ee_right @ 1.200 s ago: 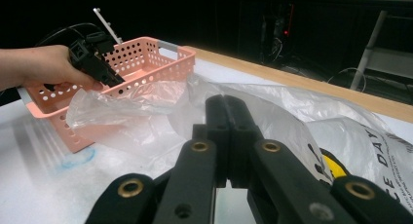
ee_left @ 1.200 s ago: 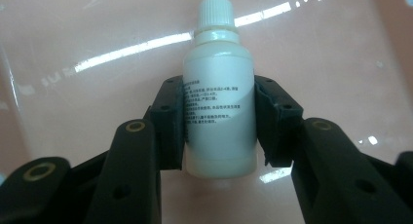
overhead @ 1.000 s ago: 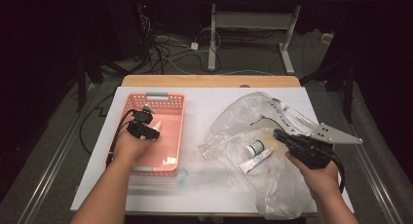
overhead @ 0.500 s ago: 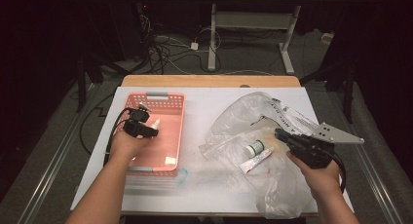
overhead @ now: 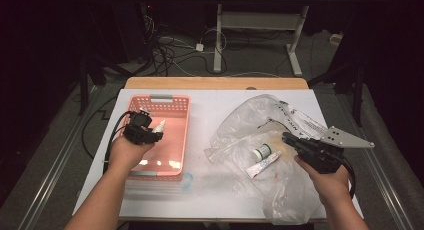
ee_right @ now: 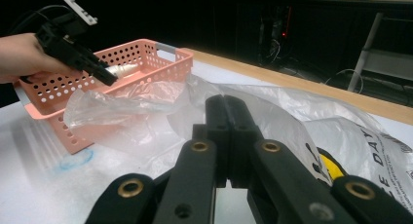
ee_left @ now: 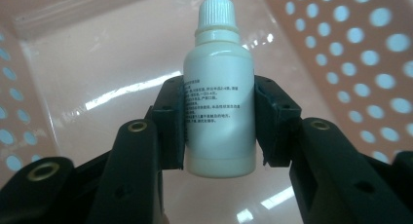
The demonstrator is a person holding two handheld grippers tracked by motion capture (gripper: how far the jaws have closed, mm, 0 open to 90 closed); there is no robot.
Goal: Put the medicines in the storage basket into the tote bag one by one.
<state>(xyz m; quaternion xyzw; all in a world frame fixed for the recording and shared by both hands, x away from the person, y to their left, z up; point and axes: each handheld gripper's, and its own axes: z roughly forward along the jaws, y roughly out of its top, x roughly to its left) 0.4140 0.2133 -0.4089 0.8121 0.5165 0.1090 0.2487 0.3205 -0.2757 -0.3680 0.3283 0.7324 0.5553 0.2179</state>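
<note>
Your left tongs (ee_left: pixel 219 131) are clamped on a small white dropper bottle (ee_left: pixel 219 112), one jaw pressed against each side of its body, its ribbed cap and nozzle pointing away from you. The bottle carries small printed text on its label. You hold it over the inside of the pink basket (ee_left: pixel 360 53), whose shiny floor and perforated walls lie behind it. From above, your left hand (overhead: pixel 129 150) sits at the basket's left rim (overhead: pixel 161 97), with the left tongs (overhead: pixel 150 132) reaching over the basket and the bottle's white tip (overhead: pixel 160 125) poking out toward the middle. From the right gripper view, the left tongs (ee_right: pixel 104 75) and bottle (ee_right: pixel 122 69) hang just above the basket's (ee_right: pixel 146 58) near wall.

The basket stands on the left half of the white desk (overhead: pixel 210 110). To its right lies a crumpled clear plastic bag (overhead: pixel 260 125), spread across the desk's right half. On or in the bag you can see a small round container with a green cap (overhead: pixel 261 151) and, just beside it, a white tube (overhead: pixel 262 165) lying at a slant.

Your right tongs (ee_right: pixel 226 136) are closed, the jaws pressed together with nothing between them, pointing over the bag (ee_right: pixel 272 112). From above, your right hand (overhead: pixel 327 177) holds the right tongs (overhead: pixel 290 139) at the bag's right side, near the tube.
</note>
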